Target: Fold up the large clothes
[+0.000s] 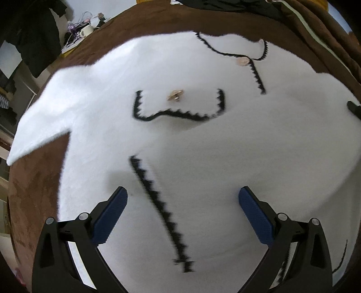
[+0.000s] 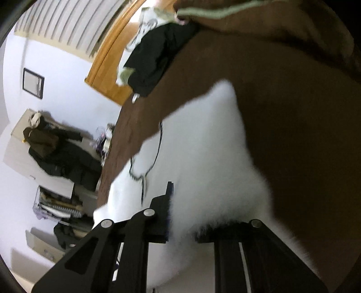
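Observation:
A white fluffy garment [image 1: 191, 139] with black zigzag trim and beige buttons lies spread on a brown bed cover [image 1: 33, 191]. One sleeve [image 1: 45, 112] sticks out to the left. My left gripper [image 1: 182, 200] is open and empty just above the garment's lower front, its blue pads [image 1: 110, 214] wide apart. In the right wrist view my right gripper [image 2: 180, 216] is shut on a fold of the white garment [image 2: 198, 157], which bunches between the fingers and hides the right fingertip. The right gripper's tip [image 1: 354, 108] shows at the far right edge of the left wrist view.
Dark clothes [image 1: 237, 5] lie at the far end of the bed, also in the right wrist view [image 2: 155, 56]. A brown blanket [image 2: 282, 27] is heaped at the upper right. Beyond the bed's left edge are a wardrobe, hanging coats [image 2: 63, 153] and clutter.

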A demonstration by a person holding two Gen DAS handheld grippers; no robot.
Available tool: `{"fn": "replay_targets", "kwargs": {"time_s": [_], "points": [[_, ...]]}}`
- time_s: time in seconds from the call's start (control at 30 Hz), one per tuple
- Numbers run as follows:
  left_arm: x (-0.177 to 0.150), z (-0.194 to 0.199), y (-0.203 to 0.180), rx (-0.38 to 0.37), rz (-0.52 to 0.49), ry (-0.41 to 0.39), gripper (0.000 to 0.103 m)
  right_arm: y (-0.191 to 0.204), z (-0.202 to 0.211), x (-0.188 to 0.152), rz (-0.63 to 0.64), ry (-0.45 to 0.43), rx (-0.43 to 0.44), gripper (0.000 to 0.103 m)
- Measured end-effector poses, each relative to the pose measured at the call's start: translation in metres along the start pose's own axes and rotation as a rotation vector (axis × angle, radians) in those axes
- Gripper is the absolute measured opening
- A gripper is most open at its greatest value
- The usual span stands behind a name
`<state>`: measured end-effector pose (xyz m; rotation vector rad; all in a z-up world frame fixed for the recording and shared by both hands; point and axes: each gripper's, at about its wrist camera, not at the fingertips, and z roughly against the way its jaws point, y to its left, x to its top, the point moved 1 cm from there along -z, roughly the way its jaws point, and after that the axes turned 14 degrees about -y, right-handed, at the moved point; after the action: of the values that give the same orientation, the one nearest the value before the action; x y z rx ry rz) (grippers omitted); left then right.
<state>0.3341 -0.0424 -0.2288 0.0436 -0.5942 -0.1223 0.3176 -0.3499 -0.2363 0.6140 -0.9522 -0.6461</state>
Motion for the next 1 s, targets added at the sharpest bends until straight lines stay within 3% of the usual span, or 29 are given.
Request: {"fn": "replay_targets", "kwargs": {"time_s": [0.1, 0.23, 0.33, 0.63, 0.73, 0.8, 0.83, 0.87, 1.0], "points": [[0.002, -0.004, -0.01, -0.01, 0.0, 0.008, 0.097, -0.018, 0.001, 0.013, -0.05, -0.003, -0.042, 0.018], [-0.004, -0.011, -0.014, 0.006, 0.027, 0.008, 0.098, -0.053, -0.014, 0.002, -0.085, 0.094, -0.13, 0.02], [-0.013, -0.01, -0.005, -0.02, 0.098, -0.004, 0.098, -0.061, -0.015, -0.003, -0.061, 0.085, -0.11, 0.017], [-0.012, -0.008, -0.01, -0.014, 0.082, 0.001, 0.097, -0.053, -0.014, 0.0, 0.015, 0.117, -0.127, 0.022], [0.001, -0.005, -0.002, -0.021, 0.089, 0.025, 0.097, -0.033, -0.008, 0.001, 0.078, 0.157, -0.166, 0.044], [0.012, 0.009, 0.008, -0.025, 0.106, 0.008, 0.097, -0.016, 0.0, -0.004, 0.171, 0.171, -0.19, 0.069], [0.016, 0.018, 0.014, -0.014, 0.112, -0.002, 0.097, -0.008, 0.003, -0.006, 0.216, 0.178, -0.206, 0.074], [0.023, 0.028, 0.022, 0.01, 0.12, -0.01, 0.097, 0.002, 0.008, -0.01, 0.281, 0.193, -0.23, 0.078], [0.041, 0.058, 0.067, 0.056, 0.206, -0.047, 0.097, 0.033, 0.03, -0.031, 0.474, 0.244, -0.304, 0.078]]}}
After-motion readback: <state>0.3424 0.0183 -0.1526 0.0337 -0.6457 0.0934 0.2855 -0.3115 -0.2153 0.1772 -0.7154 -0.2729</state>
